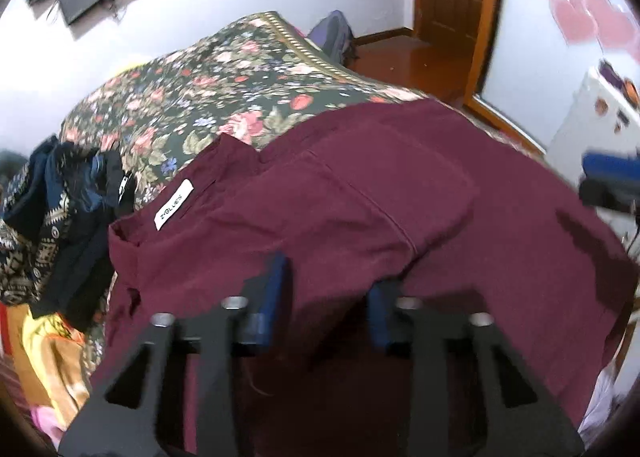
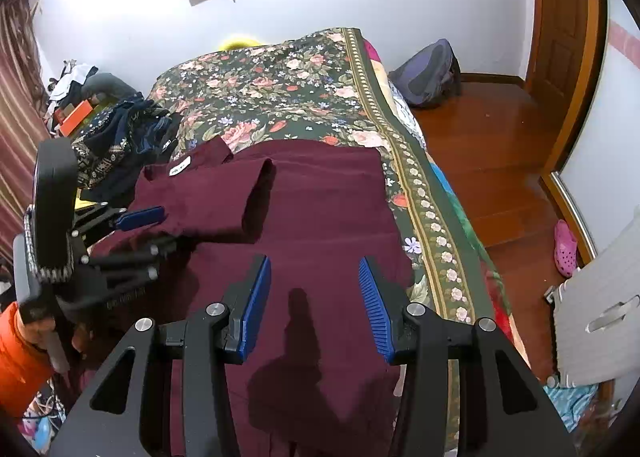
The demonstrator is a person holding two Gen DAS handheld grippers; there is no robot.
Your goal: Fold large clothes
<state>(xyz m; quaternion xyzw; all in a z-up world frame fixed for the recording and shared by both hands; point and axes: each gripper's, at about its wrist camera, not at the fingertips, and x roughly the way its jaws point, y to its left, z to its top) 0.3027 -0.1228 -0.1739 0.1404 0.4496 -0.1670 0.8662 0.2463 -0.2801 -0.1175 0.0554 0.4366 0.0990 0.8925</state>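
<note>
We are over the bed now, its flowered cover spread under a maroon shirt that lies flat across the near half, collar and white label toward the left side. One sleeve is folded in across the body of the shirt. Our right gripper hangs above the lower part of the cloth, jaws apart, nothing between the blue pads, its shadow falling on the fabric below. Our left gripper sits low over the shirt near the collar end; in its own view the picture is smeared, and its pads stand apart with maroon cloth showing in the gap, though we cannot tell whether they pinch a fold or merely hover. From the right camera we see that same gripper at the shirt's left edge, one blue finger lying over the cloth. A heap of dark patterned clothes sits on the bed just beside the collar. Beyond the bed, a backpack leans at the wall on the wooden floor, and a pink slipper lies near the door frame.
</note>
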